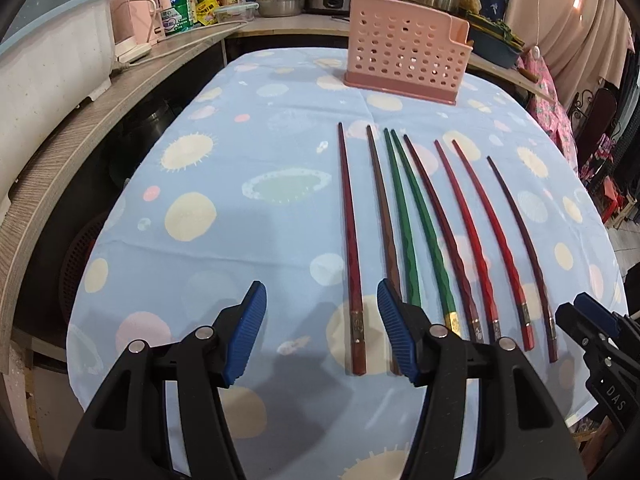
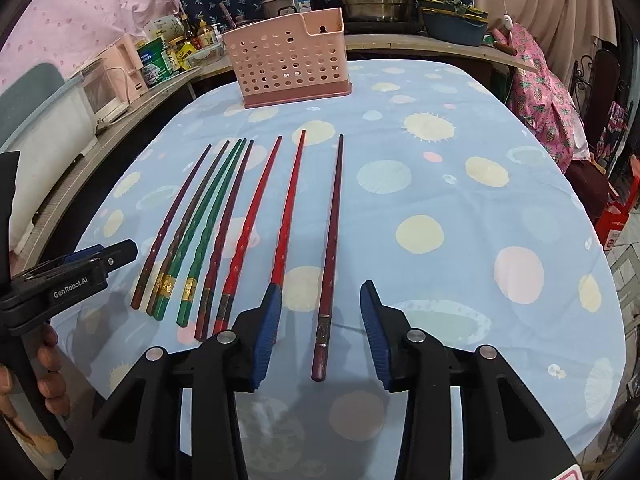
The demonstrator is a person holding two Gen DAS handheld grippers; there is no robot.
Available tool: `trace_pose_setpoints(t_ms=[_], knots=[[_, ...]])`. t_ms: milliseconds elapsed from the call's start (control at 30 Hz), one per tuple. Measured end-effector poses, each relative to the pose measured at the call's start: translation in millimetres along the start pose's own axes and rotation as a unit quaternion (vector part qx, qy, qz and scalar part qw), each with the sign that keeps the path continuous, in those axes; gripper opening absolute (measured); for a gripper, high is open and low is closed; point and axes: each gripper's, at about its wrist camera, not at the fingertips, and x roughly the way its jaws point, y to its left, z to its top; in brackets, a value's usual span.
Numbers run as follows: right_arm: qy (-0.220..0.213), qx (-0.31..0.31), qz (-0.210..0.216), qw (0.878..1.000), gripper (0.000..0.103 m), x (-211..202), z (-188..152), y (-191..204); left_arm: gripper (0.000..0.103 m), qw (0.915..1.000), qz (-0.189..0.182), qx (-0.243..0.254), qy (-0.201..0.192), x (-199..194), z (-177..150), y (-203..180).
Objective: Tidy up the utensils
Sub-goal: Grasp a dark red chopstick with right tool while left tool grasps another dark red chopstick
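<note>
- The counter (image 1: 248, 128), covered by a light blue cloth printed with yellow, pink and pale green round blotches, spreads out ahead of both claws and carries everything below.
- The pink perforated plastic utensil holder (image 1: 400, 60) stands upright on a darker pink base at the far end of the counter, well ahead of both claws; in the right wrist view it sits ahead and to the left (image 2: 286, 68).
- Eight long tapered chopsticks (image 1: 440, 232) lie side by side on the cloth, thin tips pointing toward the holder: dark red and brown ones, a green pair with gold bands, and bright red ones.
- The left claw (image 1: 322, 336) hangs over the near edge of the counter, its blue-padded fingers spread wide and holding nothing; the leftmost dark red chopstick (image 1: 352, 248) lies between the fingers, and the rest are to its right.
- The right claw (image 2: 318, 332) is likewise wide apart and empty, with the rightmost dark maroon chopstick (image 2: 330, 248) lying on the cloth between its fingers, its thick end nearest the claw; the others fan out to its left.
</note>
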Motion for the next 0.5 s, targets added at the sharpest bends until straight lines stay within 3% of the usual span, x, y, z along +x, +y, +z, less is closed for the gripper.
trace_pose_setpoints(t_ms=[500], knots=[[0.023,0.002,0.005,1.0,0.019,14.5,-8.2,-0.2,0.055,0.9998,0.002,0.003,0.021,10.3,-11.1,-1.2]])
